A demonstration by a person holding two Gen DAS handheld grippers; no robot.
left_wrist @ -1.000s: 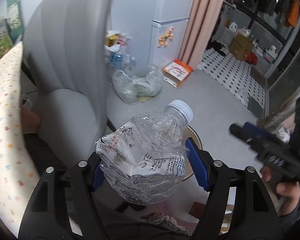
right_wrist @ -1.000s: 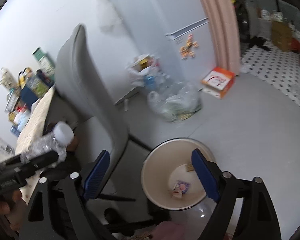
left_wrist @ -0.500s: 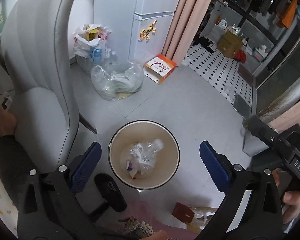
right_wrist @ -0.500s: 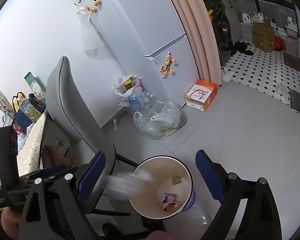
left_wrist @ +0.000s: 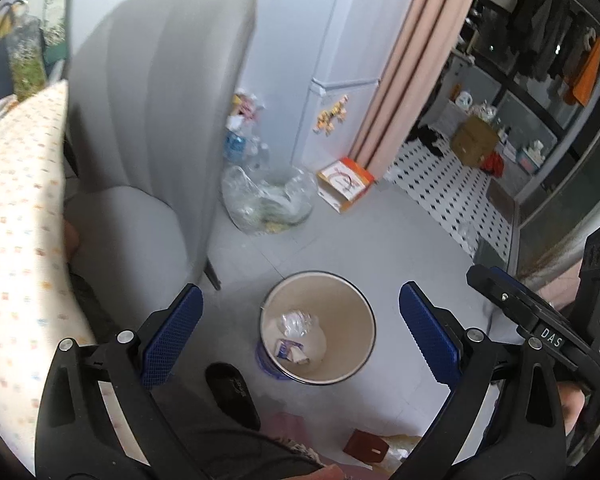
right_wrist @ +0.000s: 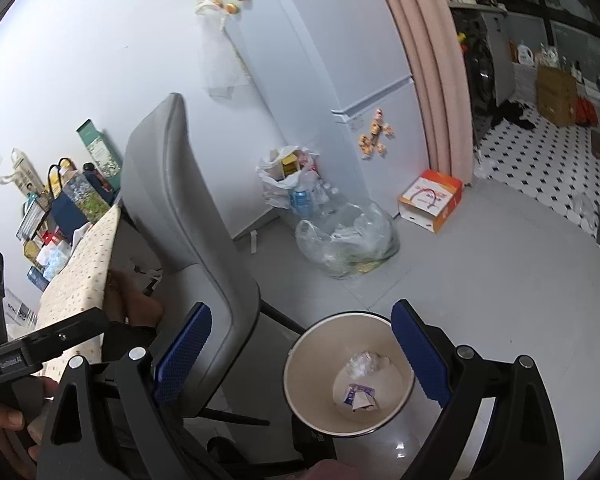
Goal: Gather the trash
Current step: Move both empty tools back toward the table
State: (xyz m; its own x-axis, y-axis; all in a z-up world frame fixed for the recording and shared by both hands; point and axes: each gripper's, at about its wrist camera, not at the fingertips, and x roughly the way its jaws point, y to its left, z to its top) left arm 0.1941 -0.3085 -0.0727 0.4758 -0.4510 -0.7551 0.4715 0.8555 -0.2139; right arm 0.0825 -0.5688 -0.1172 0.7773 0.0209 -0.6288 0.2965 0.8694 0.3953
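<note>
A round cream waste bin (left_wrist: 352, 312) stands on the grey floor below both grippers; it also shows in the right wrist view (right_wrist: 308, 364). A crushed clear plastic bottle (left_wrist: 296, 322) lies inside it beside a small blue-and-white wrapper (left_wrist: 288, 350); both also show in the right wrist view, the bottle (right_wrist: 366, 362) and the wrapper (right_wrist: 358, 396). My left gripper (left_wrist: 300, 336) is open and empty above the bin. My right gripper (right_wrist: 300, 356) is open and empty, also above the bin.
A grey chair (left_wrist: 152, 120) stands left of the bin, beside a table with a dotted cloth (left_wrist: 16, 216). A clear bag of trash (left_wrist: 268, 200), an orange box (left_wrist: 344, 184) and a fridge (right_wrist: 340, 60) are behind. A black slipper (left_wrist: 232, 392) lies by the bin.
My left gripper opened and dropped the crushed bottle, which now lies in the bin. The left view has swung back a little toward the chair and table.
</note>
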